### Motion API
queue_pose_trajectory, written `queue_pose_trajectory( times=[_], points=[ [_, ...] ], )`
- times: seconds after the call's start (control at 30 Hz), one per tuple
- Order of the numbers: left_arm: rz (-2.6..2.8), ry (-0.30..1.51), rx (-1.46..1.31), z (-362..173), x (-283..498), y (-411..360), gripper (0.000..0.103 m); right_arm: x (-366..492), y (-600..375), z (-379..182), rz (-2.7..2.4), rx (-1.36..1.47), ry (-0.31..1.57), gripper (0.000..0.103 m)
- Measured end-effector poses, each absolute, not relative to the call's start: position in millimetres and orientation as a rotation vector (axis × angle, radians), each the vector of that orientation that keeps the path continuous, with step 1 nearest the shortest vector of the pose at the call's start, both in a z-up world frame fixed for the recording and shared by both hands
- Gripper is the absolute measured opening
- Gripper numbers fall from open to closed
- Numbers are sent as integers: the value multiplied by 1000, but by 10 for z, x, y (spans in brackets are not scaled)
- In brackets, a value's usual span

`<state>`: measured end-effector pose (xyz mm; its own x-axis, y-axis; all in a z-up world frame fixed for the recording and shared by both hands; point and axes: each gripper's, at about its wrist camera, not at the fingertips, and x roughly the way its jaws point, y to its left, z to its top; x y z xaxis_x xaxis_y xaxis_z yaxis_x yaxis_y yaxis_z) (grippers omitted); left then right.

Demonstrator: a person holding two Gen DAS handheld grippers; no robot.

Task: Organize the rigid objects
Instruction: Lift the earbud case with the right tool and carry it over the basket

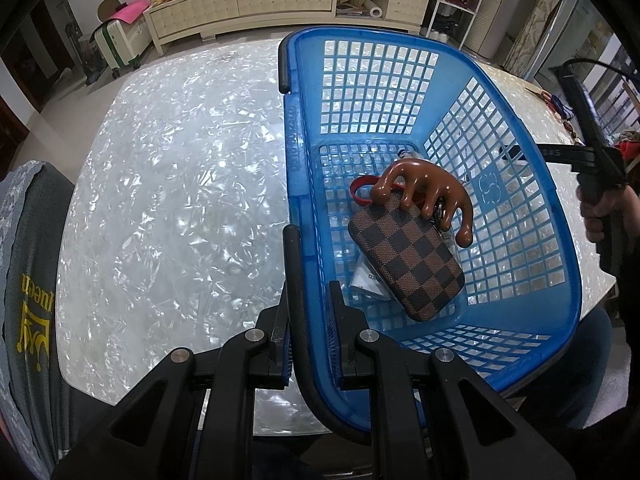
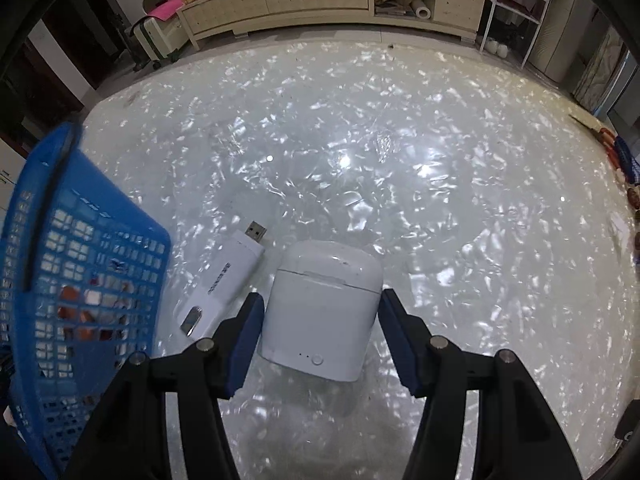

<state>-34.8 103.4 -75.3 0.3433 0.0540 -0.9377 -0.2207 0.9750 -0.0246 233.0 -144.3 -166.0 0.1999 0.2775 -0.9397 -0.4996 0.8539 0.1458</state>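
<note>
A blue plastic basket (image 1: 304,168) stands on the shiny white table (image 1: 168,200). In it lie a brown checkered pouch (image 1: 408,256), a brown wide-tooth comb (image 1: 424,196), a red loop (image 1: 360,188) and a white packet (image 1: 368,280). My left gripper (image 1: 314,280) is shut on the basket's near rim and black handle. In the right wrist view, a white earbud case (image 2: 320,308) sits between the blue pads, with my right gripper (image 2: 322,304) shut on it. A white USB dongle (image 2: 224,280) lies on the table just left of the case, beside the basket (image 2: 80,264).
A string of beads (image 2: 622,160) lies at the table's right edge. Beyond the far edge are the floor, a long cream cabinet (image 1: 280,0) and a small suitcase (image 1: 120,40). A person's sleeve (image 1: 28,280) is at the left.
</note>
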Motion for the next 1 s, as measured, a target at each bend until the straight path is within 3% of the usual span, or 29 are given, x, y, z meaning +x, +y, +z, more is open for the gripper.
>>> queue_pose_trajectory(
  times=[0.6, 1.0],
  points=[
    [187, 1206, -144, -731, -324, 1023, 16, 1662, -1288, -305, 719, -236, 1027, 56],
    [188, 1198, -154, -730, -325, 1054, 15, 1145, -508, -312, 905, -436, 982, 56]
  ],
)
